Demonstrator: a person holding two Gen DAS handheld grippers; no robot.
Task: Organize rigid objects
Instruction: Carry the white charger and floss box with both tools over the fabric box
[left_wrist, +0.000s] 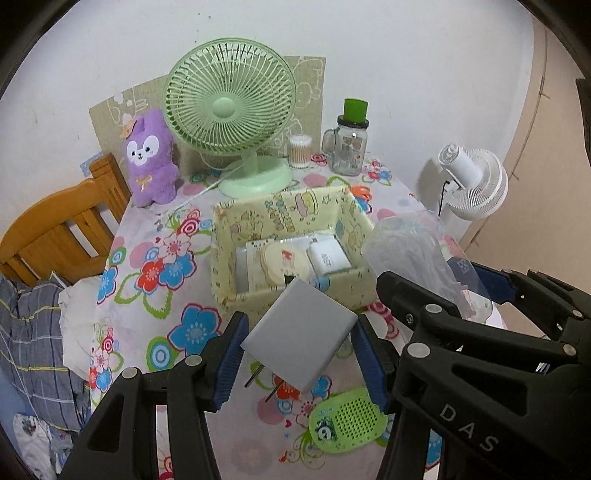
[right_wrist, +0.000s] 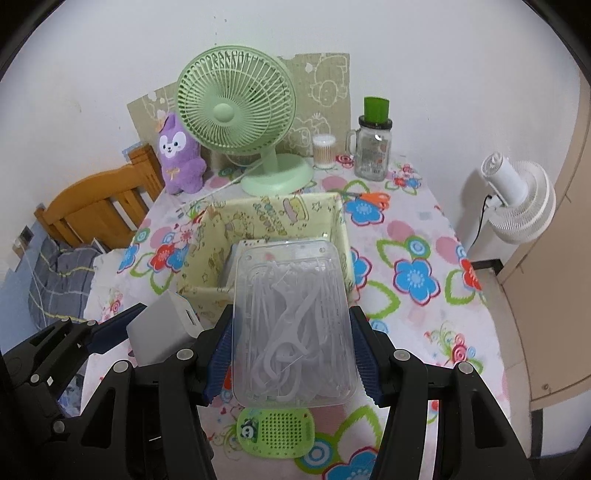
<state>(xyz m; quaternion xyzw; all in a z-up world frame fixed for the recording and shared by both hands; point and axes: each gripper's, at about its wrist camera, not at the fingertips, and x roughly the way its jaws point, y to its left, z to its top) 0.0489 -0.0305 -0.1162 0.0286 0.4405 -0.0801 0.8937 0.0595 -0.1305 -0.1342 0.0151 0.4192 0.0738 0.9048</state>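
Above the tabletop (right_wrist: 424, 236) we hold two things: left gripper (left_wrist: 295, 350) fingers pinching a grey charger (left_wrist: 301, 332), right gripper (right_wrist: 291, 350) fingers clamping a clear floss box (right_wrist: 291, 321). The yellow bin (left_wrist: 273, 212) already holds several items (green case (right_wrist: 277, 432) remains).

Floral-clothed table (right_wrist: 413, 236) bears fabric bin (right_wrist: 207, 258), green fan (right_wrist: 236, 110), scissors (right_wrist: 371, 197).

"DAS" stands in raised letters on the black arm of the right gripper (left_wrist: 424, 299) in the left wrist view. Print on the yellow box (left_wrist: 291, 218) is unreadable.
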